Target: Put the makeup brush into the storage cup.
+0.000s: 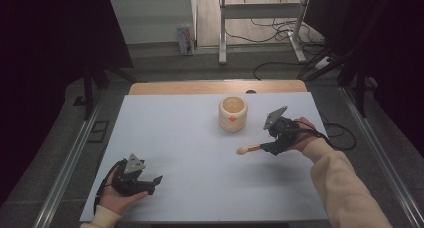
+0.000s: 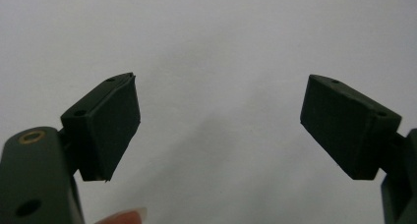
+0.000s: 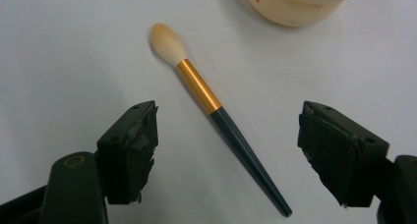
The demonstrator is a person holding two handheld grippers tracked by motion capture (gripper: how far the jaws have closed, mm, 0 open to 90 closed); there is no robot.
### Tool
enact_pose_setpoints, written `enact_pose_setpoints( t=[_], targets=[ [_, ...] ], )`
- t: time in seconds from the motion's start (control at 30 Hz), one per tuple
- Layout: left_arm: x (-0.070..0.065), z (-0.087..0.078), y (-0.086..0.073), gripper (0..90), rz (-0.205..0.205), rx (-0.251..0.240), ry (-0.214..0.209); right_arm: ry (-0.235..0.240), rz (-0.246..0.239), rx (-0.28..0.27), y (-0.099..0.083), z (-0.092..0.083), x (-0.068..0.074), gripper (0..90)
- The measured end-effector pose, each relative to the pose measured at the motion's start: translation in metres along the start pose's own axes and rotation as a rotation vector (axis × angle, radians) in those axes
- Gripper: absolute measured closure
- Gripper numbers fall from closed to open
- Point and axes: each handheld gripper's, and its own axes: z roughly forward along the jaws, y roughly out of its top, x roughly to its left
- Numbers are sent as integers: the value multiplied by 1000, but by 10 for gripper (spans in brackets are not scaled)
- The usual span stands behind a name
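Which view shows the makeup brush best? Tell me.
The right gripper view: the makeup brush lies whole between the right gripper's open jaws. The high view gives just its tip and ferrule.

Soft overhead light falls evenly on the pale worktop (image 1: 200, 153), while the room around it sinks into near-black at 9 and 3 o'clock. Shadows are faint and diffuse. In both gripper views the near jaws are slightly soft; the brush (image 3: 216, 111) is sharp. No glare anywhere.
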Motion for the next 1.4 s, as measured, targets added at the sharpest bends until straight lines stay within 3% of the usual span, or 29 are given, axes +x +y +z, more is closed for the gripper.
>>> enact_pose_setpoints(
  t=[0.27, 0.93, 1.4],
  targets=[
    [0, 1, 0, 158, -4, 4, -6, 11, -3, 30, 3, 11, -4, 233],
    [1, 1, -1, 158, -11, -1, -6, 92, -86, 111, 21, 37, -3, 279],
    [2, -1, -1, 158, -7, 0, -3, 106, -134, 159, 26, 47, -4, 337]
  ],
)
